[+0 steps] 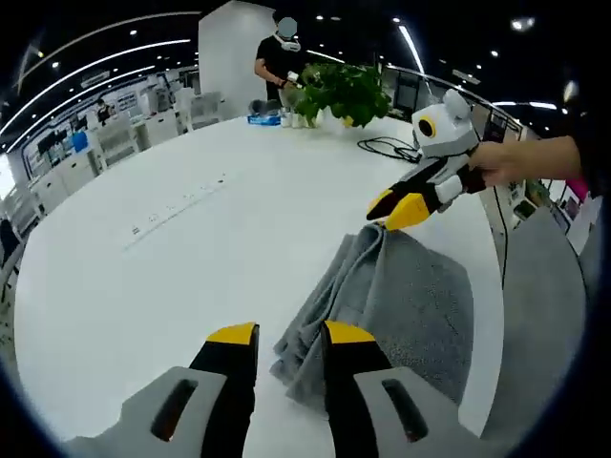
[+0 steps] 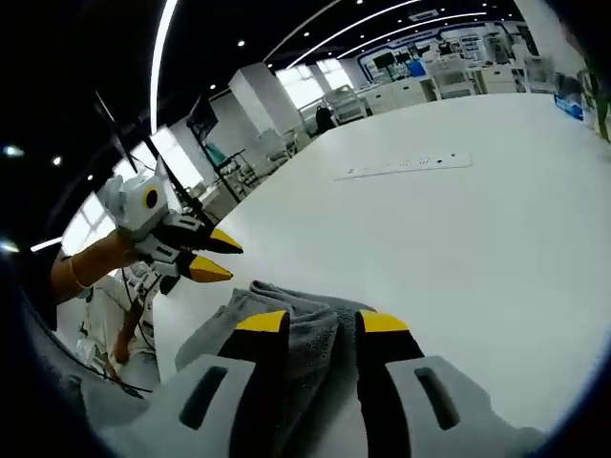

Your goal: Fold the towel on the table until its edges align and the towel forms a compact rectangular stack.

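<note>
Left gripper view: the grey towel (image 1: pixel 401 305) lies bunched on the white table (image 1: pixel 191 239), spreading from the view's centre toward 4 o'clock. The left gripper (image 1: pixel 290 336) rises at 6 o'clock; a gap shows between its yellow tips, and the towel's near corner lies against the right tip rather than between the two, so the jaws read as released. At 2 o'clock the right gripper (image 1: pixel 399 212), held by a hand (image 1: pixel 520 160), has its tips together at the towel's raised far edge, where the cloth peaks; it appears to be pinching that edge.

Right gripper view: the right gripper (image 2: pixel 325 324) stands at 6 o'clock with towel (image 2: pixel 315 329) folds between its jaws, consistent with a grasp. The left gripper (image 2: pixel 212 258) sits at 9 o'clock, near the towel but apart from it, its tips parted.

In the background at 12 o'clock of the left gripper view are a plant (image 1: pixel 344 91) and a cable (image 1: pixel 391 148).

Step in hand, as judged: an early fold, with one edge lifted and the towel still rumpled. The next move calls for the left gripper to close on the near corner, so both can draw the cloth taut and carry one edge over to the opposite one.
</note>
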